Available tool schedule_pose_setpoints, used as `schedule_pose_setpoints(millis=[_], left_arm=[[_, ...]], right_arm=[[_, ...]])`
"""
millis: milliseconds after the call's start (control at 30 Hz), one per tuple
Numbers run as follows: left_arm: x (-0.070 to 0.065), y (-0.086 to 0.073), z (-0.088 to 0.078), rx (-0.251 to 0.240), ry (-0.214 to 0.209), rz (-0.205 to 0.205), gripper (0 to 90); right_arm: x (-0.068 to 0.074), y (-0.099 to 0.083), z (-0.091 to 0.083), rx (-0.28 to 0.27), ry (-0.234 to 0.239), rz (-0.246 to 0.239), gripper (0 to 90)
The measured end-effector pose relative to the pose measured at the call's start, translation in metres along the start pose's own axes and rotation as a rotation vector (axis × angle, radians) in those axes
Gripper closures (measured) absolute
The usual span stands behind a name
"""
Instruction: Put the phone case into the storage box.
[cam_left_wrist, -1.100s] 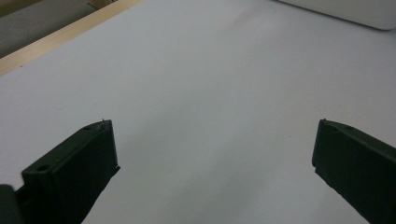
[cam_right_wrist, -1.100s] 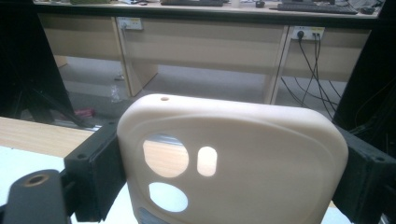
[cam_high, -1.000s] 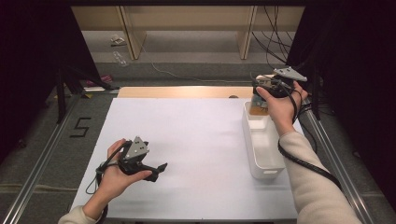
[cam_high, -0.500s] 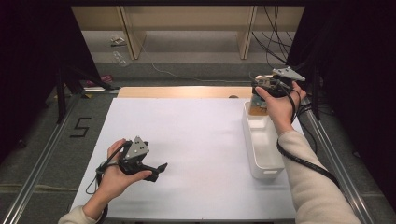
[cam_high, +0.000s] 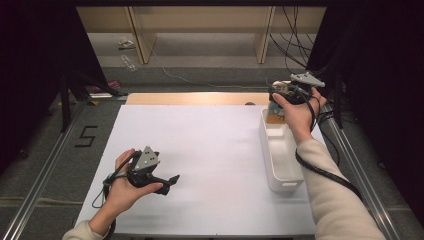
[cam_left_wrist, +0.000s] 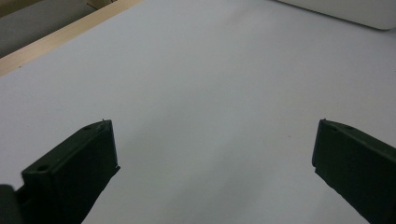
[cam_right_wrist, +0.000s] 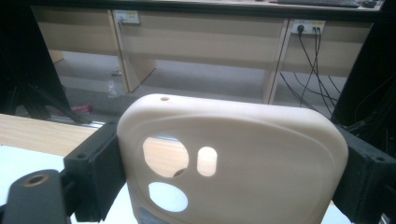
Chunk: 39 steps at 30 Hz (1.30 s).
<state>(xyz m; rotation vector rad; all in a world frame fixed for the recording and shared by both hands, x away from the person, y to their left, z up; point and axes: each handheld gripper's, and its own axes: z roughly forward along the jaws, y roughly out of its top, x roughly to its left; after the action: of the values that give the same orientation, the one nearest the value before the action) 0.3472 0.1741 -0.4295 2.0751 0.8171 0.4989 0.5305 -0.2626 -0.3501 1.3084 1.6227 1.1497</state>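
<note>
White table (cam_high: 210, 150) — left claw (cam_left_wrist: 212, 154) wide; right claw (cam_right_wrist: 229, 172) clamps phone case (cam_right_wrist: 243, 158), bottom cut off.

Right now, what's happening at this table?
A person works with a gripper in each hand. The right gripper is clamped on a cream phone case by its two sides, held above the far end of a white bin at the table's right. The left gripper rests near the front left of the white tabletop, jaws wide apart with nothing between them.
</note>
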Motion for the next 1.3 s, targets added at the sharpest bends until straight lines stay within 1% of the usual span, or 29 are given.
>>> schedule_pose_setpoints(millis=[800,1300], left_arm=[[0.0,0.0,0.001,0.002,-0.005,-0.001,0.0],[0.0,0.0,0.001,0.004,-0.007,-0.002,0.0]], right_arm=[[0.001,0.002,0.008,0.007,-0.004,-0.018,12.5],[0.002,0.006,0.011,0.001,-0.001,-0.027,12.5]])
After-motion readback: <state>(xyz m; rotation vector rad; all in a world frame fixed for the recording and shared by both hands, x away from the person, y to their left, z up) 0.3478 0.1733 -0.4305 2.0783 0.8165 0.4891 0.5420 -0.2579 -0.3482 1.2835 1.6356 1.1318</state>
